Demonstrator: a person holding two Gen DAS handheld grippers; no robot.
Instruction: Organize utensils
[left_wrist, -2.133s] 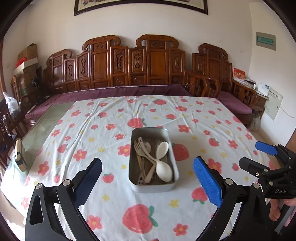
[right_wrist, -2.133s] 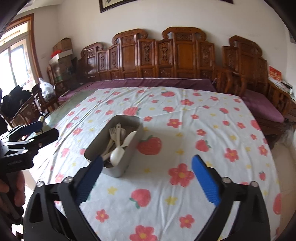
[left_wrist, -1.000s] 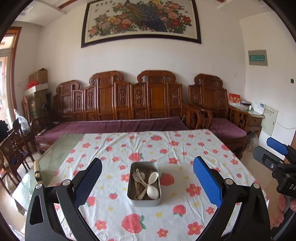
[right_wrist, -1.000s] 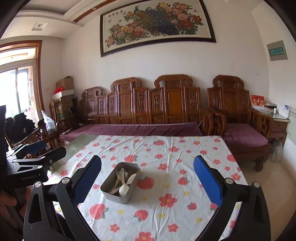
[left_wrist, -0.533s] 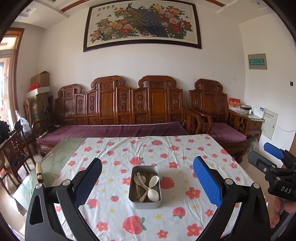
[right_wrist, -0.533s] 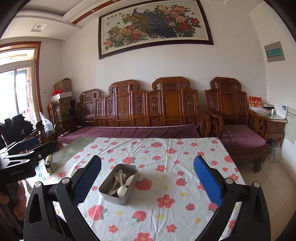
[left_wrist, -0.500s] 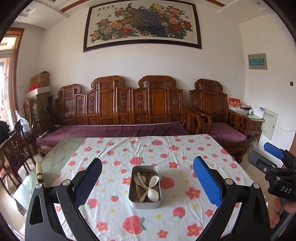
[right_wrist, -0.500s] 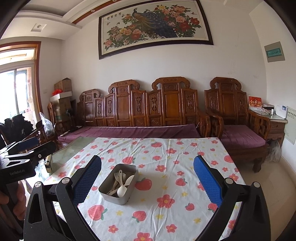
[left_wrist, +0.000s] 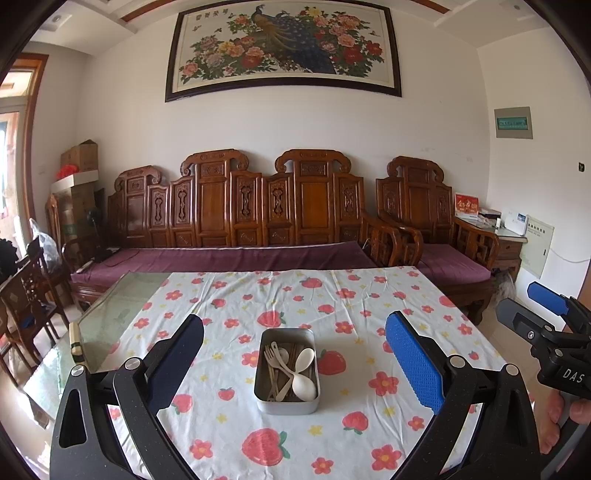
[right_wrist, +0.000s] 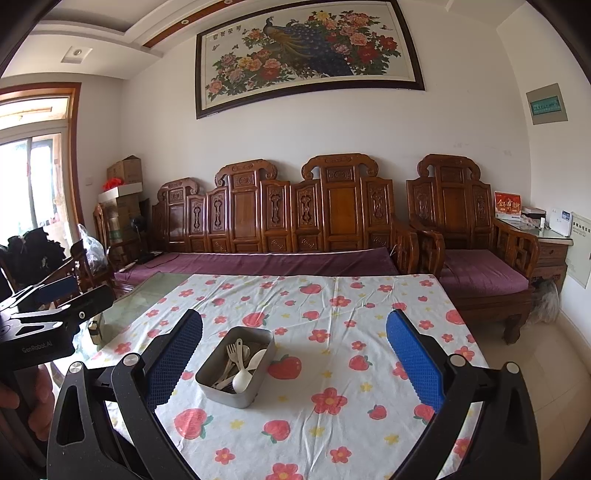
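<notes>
I hold both hand-held grippers, left (left_wrist: 293, 363) and right (right_wrist: 293, 363), wide apart and empty, well above the bench (left_wrist: 369, 295). The metal tin (left_wrist: 287, 404) sits mid-cloth, holding fork (left_wrist: 272, 356) and spoons (left_wrist: 303, 384). I judge gathering done; next, maybe lowering.

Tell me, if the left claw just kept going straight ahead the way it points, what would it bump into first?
Probably the metal tin of utensils: it sits centred between the open left claw fingers, on the flowered tablecloth. Depth is uncertain in this view; it might pass over the tin.
</notes>
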